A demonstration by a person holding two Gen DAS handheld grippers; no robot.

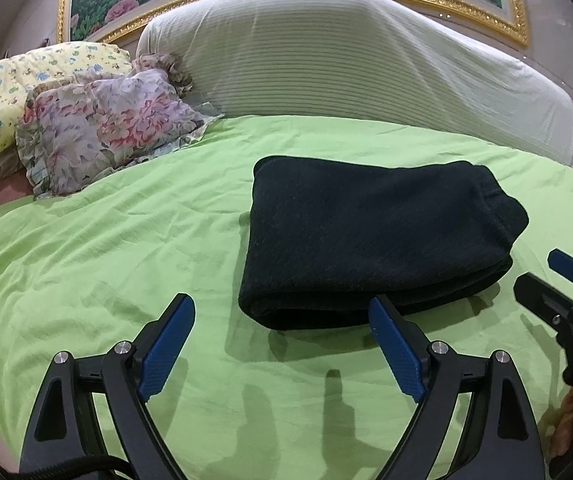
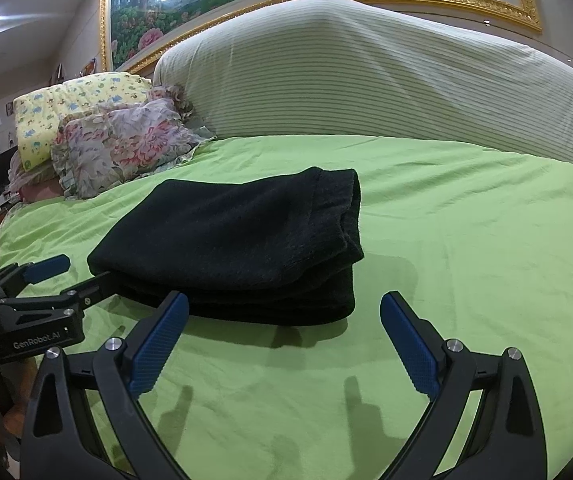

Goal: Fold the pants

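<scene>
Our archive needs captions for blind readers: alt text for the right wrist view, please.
Folded black pants lie on a green bedsheet; the open, empty right claw hovers before them. The left claw is at the left edge, floral pillows behind.

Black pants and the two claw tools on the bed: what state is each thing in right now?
Black pants: folded into a layered bundle, lying on the green sheet, held by nothing.
Left gripper: open, nothing between its pads.
Right gripper: open, empty, just short of the bundle.
Green sheet: spread, lightly wrinkled.
Floral pillow: lying at the head of the bed.
</scene>
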